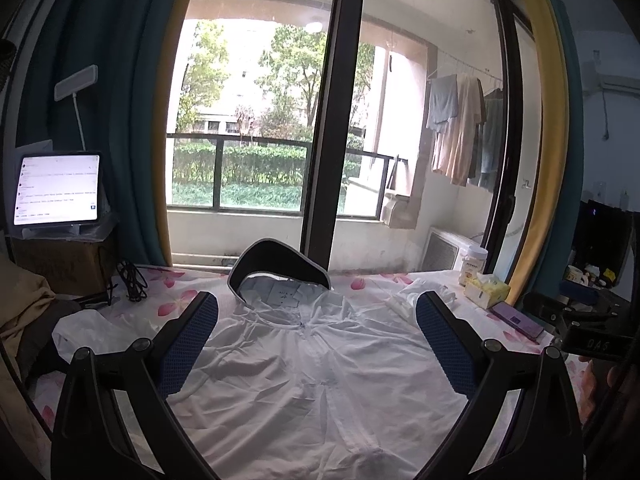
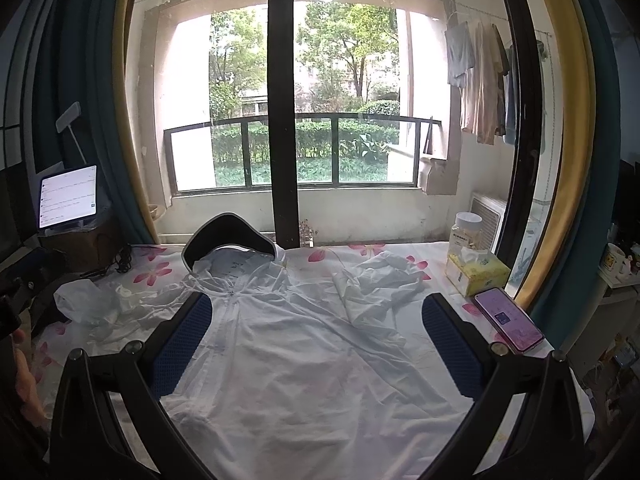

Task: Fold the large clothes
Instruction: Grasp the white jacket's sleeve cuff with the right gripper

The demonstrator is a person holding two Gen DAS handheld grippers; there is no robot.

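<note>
Left wrist view: left tool (image 1: 317, 332) hangs spread and empty above the jacket (image 1: 312, 368), spread across the tabletop (image 1: 180, 292); right tool (image 2: 317, 336) likewise. Phone (image 2: 510, 322) at 3 o'clock could get swept off by a swinging sleeve (image 2: 376, 280).
</note>
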